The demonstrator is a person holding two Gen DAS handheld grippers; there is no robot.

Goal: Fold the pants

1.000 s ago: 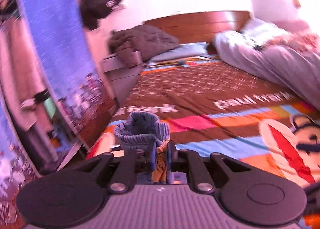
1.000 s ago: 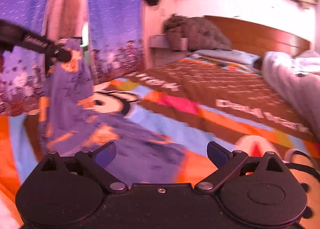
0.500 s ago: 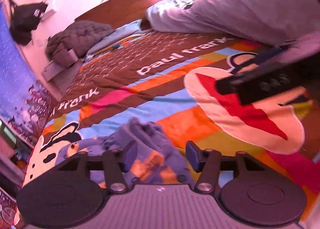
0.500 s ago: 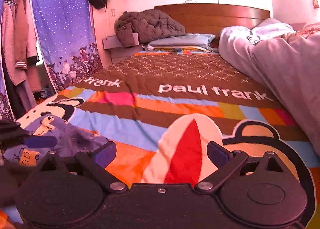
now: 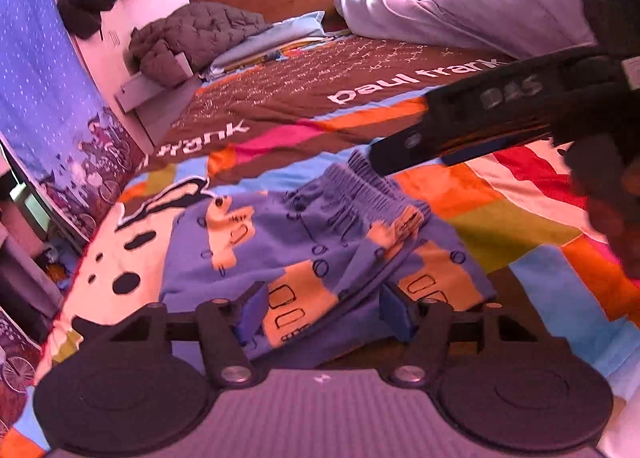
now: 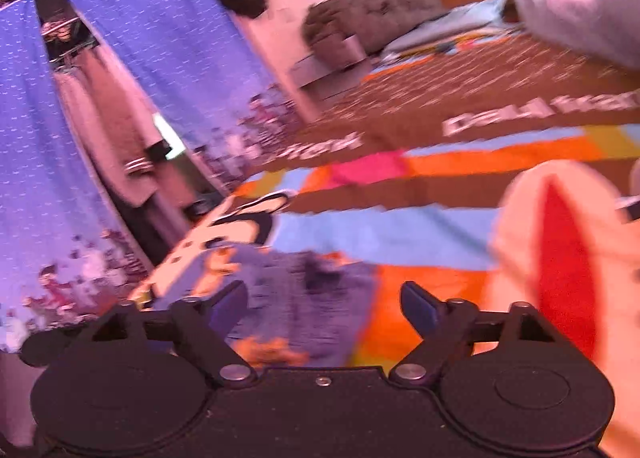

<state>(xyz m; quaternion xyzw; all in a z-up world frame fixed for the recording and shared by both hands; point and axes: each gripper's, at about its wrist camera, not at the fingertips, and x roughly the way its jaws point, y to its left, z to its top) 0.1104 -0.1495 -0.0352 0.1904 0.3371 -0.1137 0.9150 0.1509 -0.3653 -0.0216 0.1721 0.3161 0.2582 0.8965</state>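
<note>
pants (image 5: 320, 242) – blue, orange patches, rumpled waistband

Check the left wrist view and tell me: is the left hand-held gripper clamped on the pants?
No. The left hand-held gripper has its jaws spread apart, and the pants lie loose on the bedspread.

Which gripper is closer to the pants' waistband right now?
The right gripper: its tip sits at the gathered waistband, while the left gripper hangs open over the pants at the opposite edge.

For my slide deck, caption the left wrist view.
Open left gripper over blue patterned pants on the bedspread, right gripper near the waistband.
</note>
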